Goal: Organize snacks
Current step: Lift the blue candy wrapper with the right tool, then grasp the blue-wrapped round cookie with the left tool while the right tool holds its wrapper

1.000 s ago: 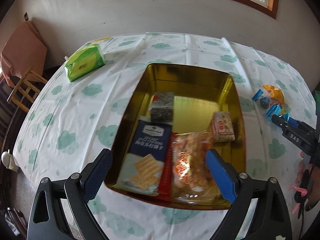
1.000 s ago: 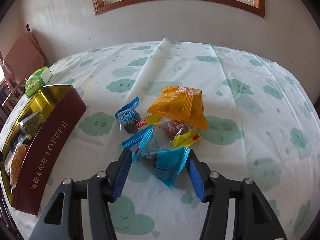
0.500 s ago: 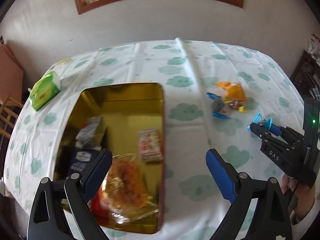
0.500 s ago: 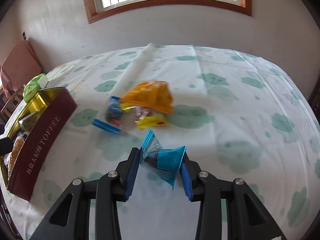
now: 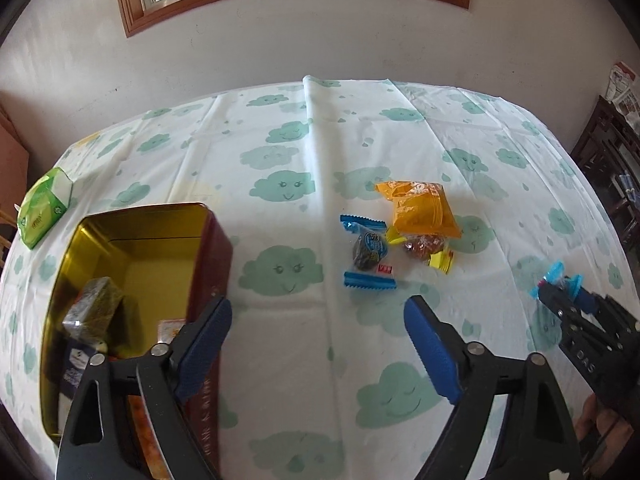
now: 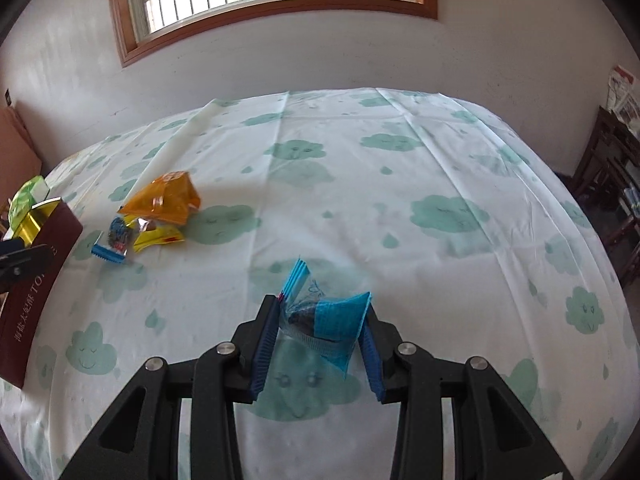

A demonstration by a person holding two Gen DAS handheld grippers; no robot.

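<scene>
My right gripper (image 6: 320, 308) is shut on a blue-wrapped snack (image 6: 336, 320), held above the cloud-print tablecloth; in the left wrist view it shows at the right edge (image 5: 556, 292). My left gripper (image 5: 318, 312) is over bare cloth with nothing between its jaws, which are closing. Beyond it lie an orange packet (image 5: 420, 208), a blue-wrapped candy (image 5: 368, 252) and a yellow-wrapped sweet (image 5: 424, 246). At the left stands the open gold-lined toffee tin (image 5: 140, 212), holding several packets. In the right wrist view the tin (image 6: 36, 280) is far left, with the pile (image 6: 164, 200) near it.
A green tissue pack (image 5: 42, 208) lies beyond the tin at the table's left edge. A dark wooden shelf (image 5: 612, 152) stands past the table's right side. A wall with a window is behind the table.
The left gripper swung right, from over the tin to the cloth beside the loose snacks, and its jaws narrowed. The right gripper closed on the blue-wrapped snack and carried it right, away from the pile.
</scene>
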